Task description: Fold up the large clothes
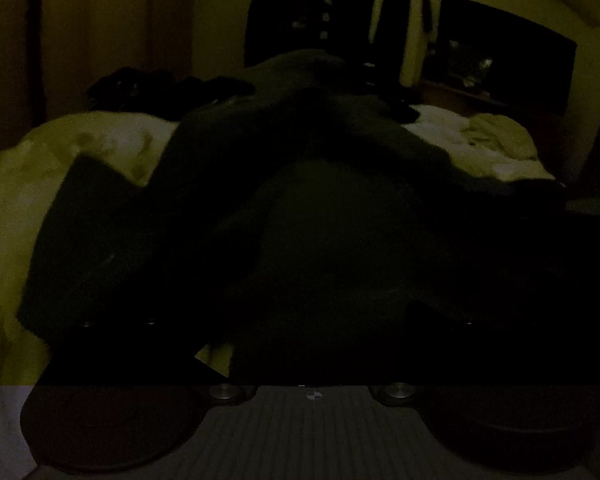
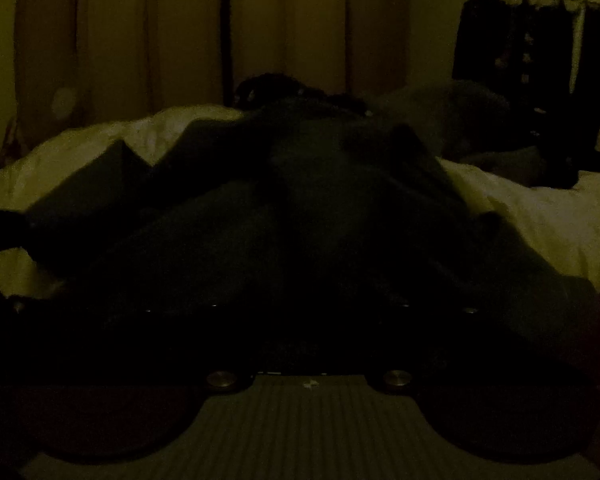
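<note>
The room is very dark. In the left wrist view a large dark garment [image 1: 320, 220] lies spread over a pale bed [image 1: 100, 140], filling the middle and lower part of the frame and running up toward a heap of dark clothes [image 1: 160, 84] at the upper left. Hanging clothes [image 1: 320, 12] show at the top centre against the wall, and a dark screen [image 1: 500, 52] sits at the upper right. The left gripper [image 1: 312, 344] is lost in shadow at the bottom of the frame over the garment, so whether its jaws are spread or pinching cloth cannot be told. In the right wrist view the garment [image 2: 300, 220] again covers the centre, with the bed [image 2: 540, 216] pale at right and left, curtains [image 2: 180, 32] across the top and hanging clothes [image 2: 532, 40] at the upper right. The right gripper [image 2: 308, 320] is just as dark; its fingers cannot be made out, nor whether they hold the garment.
</note>
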A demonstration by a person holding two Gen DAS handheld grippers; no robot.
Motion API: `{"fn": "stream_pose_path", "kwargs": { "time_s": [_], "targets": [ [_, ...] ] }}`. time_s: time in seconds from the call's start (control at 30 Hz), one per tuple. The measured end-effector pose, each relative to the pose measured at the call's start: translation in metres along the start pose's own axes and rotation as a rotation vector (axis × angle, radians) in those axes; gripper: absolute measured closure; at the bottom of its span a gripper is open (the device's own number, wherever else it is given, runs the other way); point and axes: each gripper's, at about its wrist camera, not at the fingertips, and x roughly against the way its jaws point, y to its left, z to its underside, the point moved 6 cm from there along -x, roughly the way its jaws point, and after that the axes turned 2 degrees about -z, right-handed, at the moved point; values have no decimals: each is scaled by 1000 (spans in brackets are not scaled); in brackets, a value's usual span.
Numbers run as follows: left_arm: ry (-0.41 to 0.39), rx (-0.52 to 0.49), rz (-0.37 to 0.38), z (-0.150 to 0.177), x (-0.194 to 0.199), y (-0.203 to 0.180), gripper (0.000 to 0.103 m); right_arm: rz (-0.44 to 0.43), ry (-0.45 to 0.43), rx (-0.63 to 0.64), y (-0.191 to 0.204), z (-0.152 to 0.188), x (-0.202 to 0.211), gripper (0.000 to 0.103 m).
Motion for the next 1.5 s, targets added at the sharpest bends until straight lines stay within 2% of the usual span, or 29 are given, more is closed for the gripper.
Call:
{"fn": "stream_pose_path", "kwargs": {
  "time_s": [0.07, 0.17, 0.23, 0.4, 0.47, 0.53, 0.57, 0.6, 0.63, 0.67, 0.7, 0.73, 0.8, 0.87, 0.93, 0.97, 1.03, 1.07, 1.1, 1.27, 1.33, 1.4, 1.5],
  "targets": [
    [11, 16, 2, 1, -3, 1, 0, -29, 5, -53, -6, -3, 9, 21],
    [9, 17, 25, 1, -4, -3, 0, -130, -23, -118, -3, -9, 26, 20],
    [-3, 1, 25, 0, -4, -3, 0, -158, -40, -147, 1, -13, 32, 20],
    [-15, 0, 20, -6, -3, -7, 0, -159, -198, -306, -19, -28, 53, 20],
    [-20, 5, 25, -7, -2, -11, 0, -183, -203, -412, -34, -39, 47, 21],
    [-16, -6, 24, -6, -2, -13, 0, -270, -129, -489, -39, -47, 22, 28],
    [-17, -14, 18, -4, 0, -14, 0, -249, -116, -488, -39, -49, 11, 36],
    [-18, -21, 10, 0, 3, -14, 0, -197, -112, -469, -37, -51, 1, 37],
    [-16, -23, 2, 2, 4, -13, 0, -182, -104, -449, -34, -52, -7, 39],
    [-12, -21, -7, 4, 5, -12, 0, -191, -92, -436, -30, -54, -19, 51],
    [-11, -16, -12, 4, 6, -8, 0, -199, -89, -446, -27, -54, -26, 76],
    [-12, -6, -18, 5, 7, -3, 0, -217, -87, -457, -22, -54, -31, 85],
    [-18, 29, -42, 6, 9, 10, 0, -269, -90, -415, -3, -52, -31, 88],
    [-23, 76, -64, 7, 10, 23, 0, -296, -84, -286, 23, -46, -22, 88],
    [-26, 137, -76, 7, 12, 37, 0, -313, -43, -189, 43, -38, -14, 88],
    [-30, 162, -75, 7, 13, 41, 0, -317, -22, -155, 50, -31, -10, 83],
    [-41, 199, -69, 5, 17, 46, 0, -329, 27, -124, 56, -19, -5, 55],
    [-45, 205, -69, 4, 18, 47, 0, -357, 42, -127, 56, -16, -4, 33],
    [-53, 201, -71, 2, 21, 45, 0, -404, 40, -147, 56, -13, 0, 28],
    [-107, 158, -89, -9, 31, 38, 0, -421, -13, -212, 53, -17, 30, 26],
    [-130, 157, -70, -18, 33, 33, 0, -425, -39, -239, 46, -21, 41, 23],
    [-166, 144, -43, -31, 37, 26, 0, -346, -62, -234, 33, -25, 49, 20],
    [-245, 65, -28, -56, 45, 3, 0, -137, -105, -279, -10, -30, 61, 20]
  ]
}}
